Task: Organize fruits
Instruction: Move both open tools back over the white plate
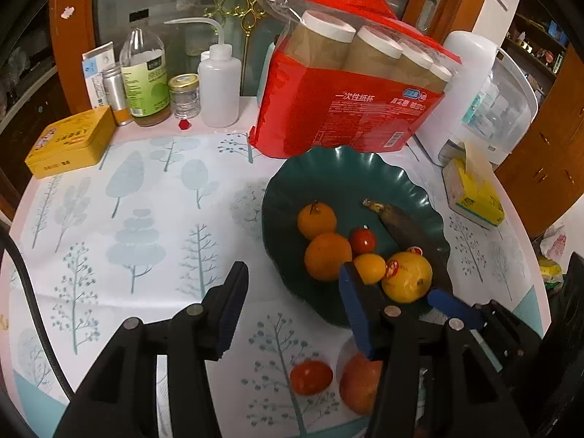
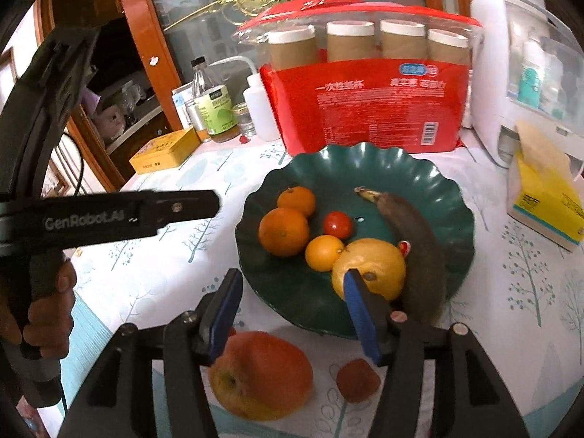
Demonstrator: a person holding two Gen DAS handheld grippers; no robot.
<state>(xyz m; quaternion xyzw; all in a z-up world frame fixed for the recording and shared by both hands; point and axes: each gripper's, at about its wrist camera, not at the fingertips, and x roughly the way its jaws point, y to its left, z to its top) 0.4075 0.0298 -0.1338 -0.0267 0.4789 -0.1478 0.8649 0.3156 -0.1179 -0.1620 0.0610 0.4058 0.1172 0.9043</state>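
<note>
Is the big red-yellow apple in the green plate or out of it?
Out: the apple lies on the tablecloth before the plate.

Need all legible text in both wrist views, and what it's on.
"GenRobot.AI": side of the left gripper.
"一次性纸杯": red cup pack; its blue badge, other print and barcode are too blurred to read.
Yellow tin: print too small to read.
Green-label bottle: label unreadable.
Tissue box: print too blurred to read.
Fruit stickers in the plate: unreadable.
</note>
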